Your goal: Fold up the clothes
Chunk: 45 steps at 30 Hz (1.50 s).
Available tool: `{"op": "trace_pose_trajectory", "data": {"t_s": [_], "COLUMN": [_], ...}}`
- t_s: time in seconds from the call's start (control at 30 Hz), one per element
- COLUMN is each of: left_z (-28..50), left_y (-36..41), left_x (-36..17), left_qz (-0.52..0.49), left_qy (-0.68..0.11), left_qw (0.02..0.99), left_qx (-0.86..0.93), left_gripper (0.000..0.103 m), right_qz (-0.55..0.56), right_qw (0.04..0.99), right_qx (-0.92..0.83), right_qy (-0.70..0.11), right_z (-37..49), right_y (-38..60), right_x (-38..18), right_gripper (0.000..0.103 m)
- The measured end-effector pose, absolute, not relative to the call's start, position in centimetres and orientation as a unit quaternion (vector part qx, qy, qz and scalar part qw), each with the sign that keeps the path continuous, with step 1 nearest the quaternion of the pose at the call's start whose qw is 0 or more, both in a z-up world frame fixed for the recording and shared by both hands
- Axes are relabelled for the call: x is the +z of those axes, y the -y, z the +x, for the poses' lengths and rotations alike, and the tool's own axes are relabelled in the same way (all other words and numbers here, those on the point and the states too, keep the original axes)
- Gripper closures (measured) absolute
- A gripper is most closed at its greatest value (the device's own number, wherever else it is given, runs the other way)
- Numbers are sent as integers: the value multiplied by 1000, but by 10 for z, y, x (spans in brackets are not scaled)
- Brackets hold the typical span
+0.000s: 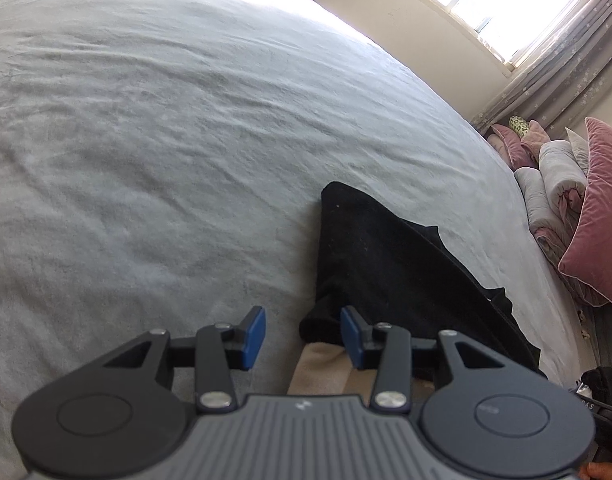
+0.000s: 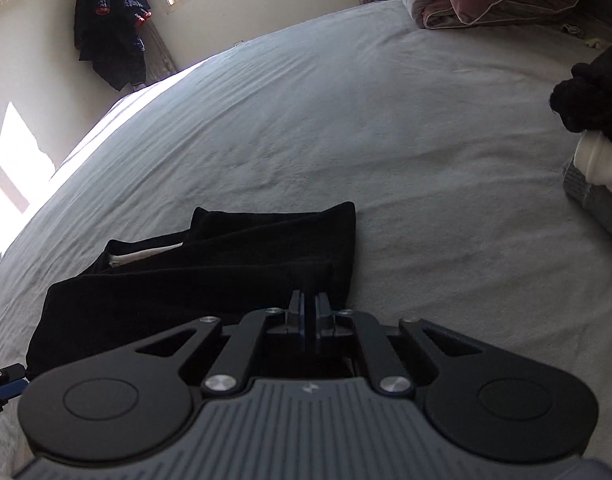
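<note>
Black garment lying partly folded in overlapping layers on a pale grey bedsheet, a strip of white lining showing at one open end, tan inner fabric exposed at another edge, its near corner pinched between closed gripper fingers

Little lettering can be read in either view. In the left wrist view, the letters "DAS" stand in white on a dark bag at the far right edge, beside the left gripper's housing; the rest of the word is cut off. A small white emblem sits at the centre of that ribbed housing, and the same emblem marks the right gripper's housing. Neither emblem is legible as text.
</note>
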<state>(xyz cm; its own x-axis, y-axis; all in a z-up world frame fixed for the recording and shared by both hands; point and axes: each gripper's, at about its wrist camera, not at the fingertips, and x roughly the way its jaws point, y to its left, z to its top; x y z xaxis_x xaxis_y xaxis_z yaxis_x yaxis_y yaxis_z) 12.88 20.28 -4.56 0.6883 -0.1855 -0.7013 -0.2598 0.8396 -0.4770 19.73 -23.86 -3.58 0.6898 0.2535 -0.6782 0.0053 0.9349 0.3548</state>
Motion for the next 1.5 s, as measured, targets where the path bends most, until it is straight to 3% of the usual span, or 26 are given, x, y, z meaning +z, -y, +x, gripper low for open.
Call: {"op": "trace_pose_trajectory", "data": {"t_s": [0.23,0.4,0.5,0.57,0.6,0.93,1.07,1.1,1.13,1.5], "left_z": [132,134,134,133,133,130,131,132,133,159], "left_y": [-189,-184,-185,-186,-187,-183,-181,-182,-184,-201], "left_x": [-50,-50,-49,-50,-50,-50,-53,-54,-54,-48], "left_qz": [-260,-241,-244,-251,-255,-268,-260,-262,-267,-293], "left_qy": [-396,-398,-397,-398,-398,-396,-396,-397,-397,-382], "left_qw": [881,885,884,882,881,878,881,880,878,876], "left_qx": [19,25,19,15,14,8,11,13,13,9], "left_gripper": [61,62,62,62,62,66,72,72,72,72], "right_qz": [132,112,124,134,139,254,283,290,292,194], "right_qw": [917,911,912,913,913,885,880,878,879,923], "right_qx": [90,81,87,91,93,115,99,95,92,66], "right_qy": [-365,-388,-380,-374,-371,-372,-369,-368,-365,-326], "right_z": [222,232,218,207,201,182,188,189,189,161], "right_y": [235,236,241,244,246,251,251,251,250,245], "right_x": [2,-23,-22,-18,-17,-33,-46,-49,-49,-42], "right_gripper": [97,94,86,68,68,68,68,73,91,93]}}
